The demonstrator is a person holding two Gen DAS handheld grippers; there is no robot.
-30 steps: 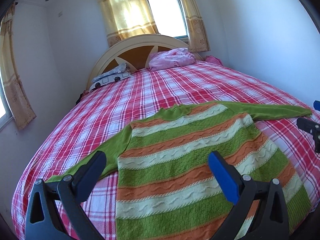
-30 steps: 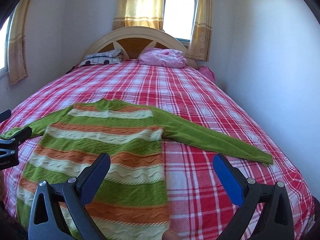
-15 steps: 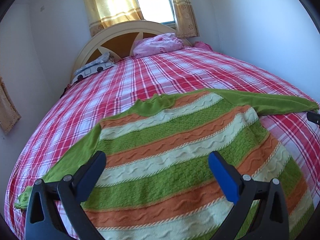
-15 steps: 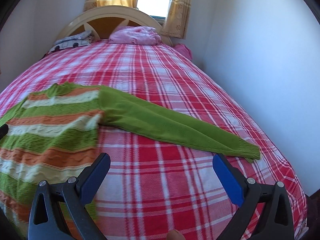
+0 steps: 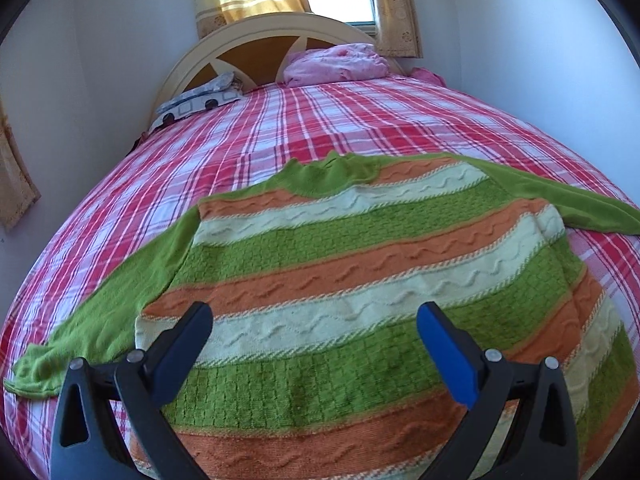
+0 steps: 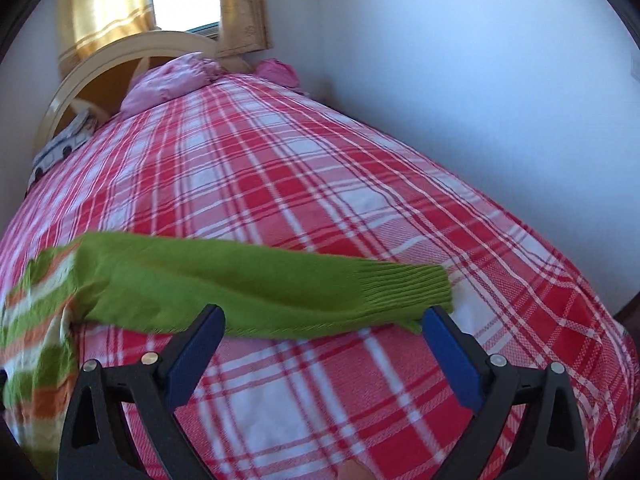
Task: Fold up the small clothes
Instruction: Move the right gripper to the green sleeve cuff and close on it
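My left gripper [image 5: 314,328] and right gripper [image 6: 322,330] both gape wide, holding nothing, above the striped sweater [image 5: 360,272] on the bed [image 6: 320,168].

Readable text: none in either view.
Sweater [image 5: 360,280]: stripes and cable knit only, no label or lettering showing.
Bedspread [image 6: 320,184]: plain plaid around the sweater, nothing written on it.
Printed pillow [image 5: 196,100]: beyond the sweater's collar at the headboard, it carries a pattern of outlined squares and dark spots, too small to read as words.
Gripper fingers: no markings or numbers visible.
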